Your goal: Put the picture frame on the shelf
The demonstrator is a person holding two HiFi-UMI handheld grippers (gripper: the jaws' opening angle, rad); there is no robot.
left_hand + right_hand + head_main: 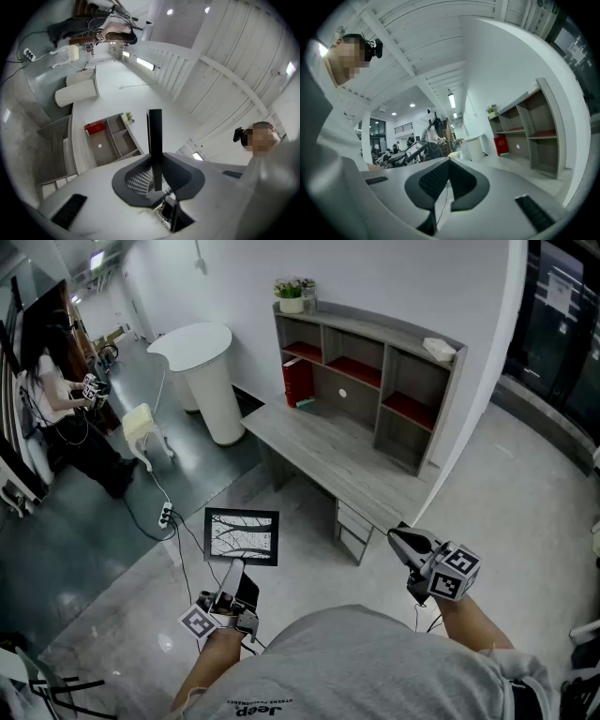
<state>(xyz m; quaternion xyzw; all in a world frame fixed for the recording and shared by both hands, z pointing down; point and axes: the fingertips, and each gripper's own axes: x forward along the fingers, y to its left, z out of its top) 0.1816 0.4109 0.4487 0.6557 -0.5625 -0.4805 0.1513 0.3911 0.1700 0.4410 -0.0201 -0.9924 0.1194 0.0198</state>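
Note:
A black picture frame (pixel 242 536) with a pale branch picture hangs over the floor, and my left gripper (pixel 231 570) is shut on its lower edge. In the left gripper view the frame (pixel 155 140) stands edge-on between the pads of the left gripper (pixel 155 182). The grey shelf (pixel 413 382) with red-lined compartments stands on the grey desk (pixel 337 457) ahead and to the right, well apart from the frame. My right gripper (pixel 397 538) is held near the desk's front corner, shut and empty. In its own view the right gripper (pixel 449 160) has its jaws together.
A potted plant (pixel 292 296) and a white object (pixel 439 348) sit on the shelf top. A red box (pixel 297 381) stands in its lower left bay. A white round counter (pixel 204 371), a cream stool (pixel 141 426), a power strip (pixel 165 515) and a person (pixel 58 399) are at the left.

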